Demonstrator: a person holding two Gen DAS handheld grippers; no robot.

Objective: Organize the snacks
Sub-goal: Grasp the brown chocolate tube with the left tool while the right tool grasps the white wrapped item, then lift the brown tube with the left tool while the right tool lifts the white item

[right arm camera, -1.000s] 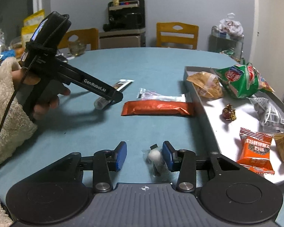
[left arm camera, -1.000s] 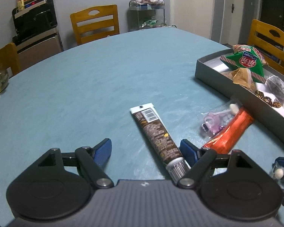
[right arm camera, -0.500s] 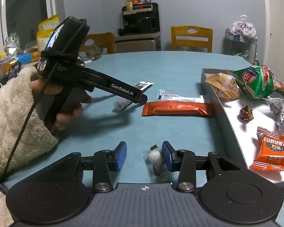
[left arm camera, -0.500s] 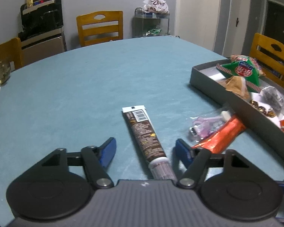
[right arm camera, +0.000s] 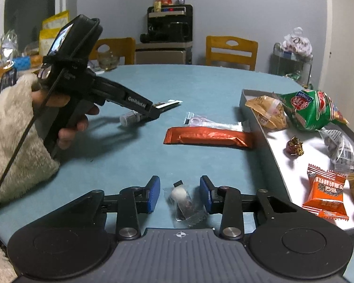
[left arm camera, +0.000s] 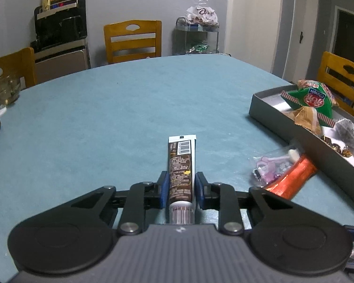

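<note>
The left gripper (left arm camera: 181,188) has just closed from wide open onto the glossy brown tube (left arm camera: 181,165). The right gripper (right arm camera: 179,194), slightly narrowed, straddles a crinkly clear packet (right arm camera: 184,202) without touching it.

Table (left arm camera: 120,118): teal, faintly mottled. Tube (left arm camera: 181,169): brown, white end, black barcode, ribbed pale cap. Wrapper (right arm camera: 208,137): metallic orange-red. Tray (right arm camera: 292,162): grey wall, white floor. Bag (right arm camera: 309,110): green, red-and-white striped edges. Packet (right arm camera: 325,194): orange, white lettering.

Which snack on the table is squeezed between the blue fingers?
The brown tube. The left gripper has just closed on it near the cap. The orange bar and the small clear packet lie loose, unpinched.
</note>
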